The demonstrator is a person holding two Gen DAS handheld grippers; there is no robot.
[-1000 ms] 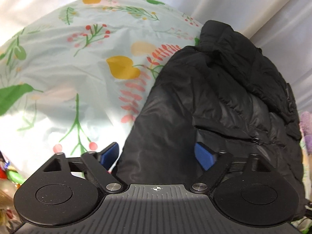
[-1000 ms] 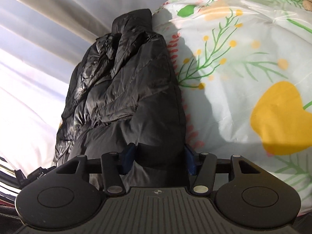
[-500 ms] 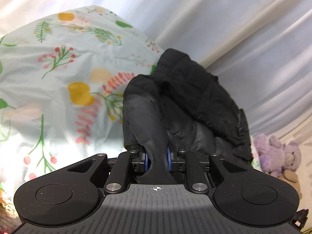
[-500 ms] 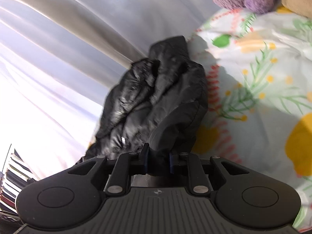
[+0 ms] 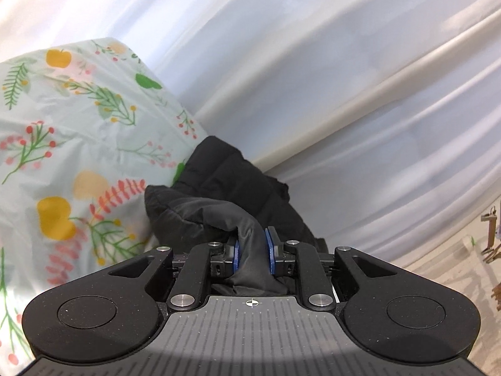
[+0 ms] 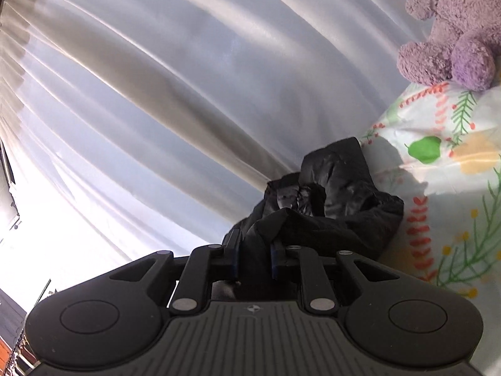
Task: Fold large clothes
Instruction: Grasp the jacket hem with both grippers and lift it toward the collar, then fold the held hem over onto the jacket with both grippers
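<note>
Pale, softly pleated curtains [image 6: 162,100] fill most of both views, glowing brightest toward the lower left of the right wrist view. A bed cover [image 5: 62,144] in mint white with printed leaves, berries and yellow fruit spreads beside them. A purple plush toy [image 6: 454,31] sits at its edge.

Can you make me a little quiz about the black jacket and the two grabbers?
1. True or false: the left gripper is pinching the black jacket.
2. What does the right gripper hold? A) purple teddy B) black jacket C) nothing
3. Fill in: the jacket lies on a ____ bedsheet beside the white curtain.

Key: 1 true; 2 B; 3 floral. The purple teddy sits on the sheet, untouched.
</note>
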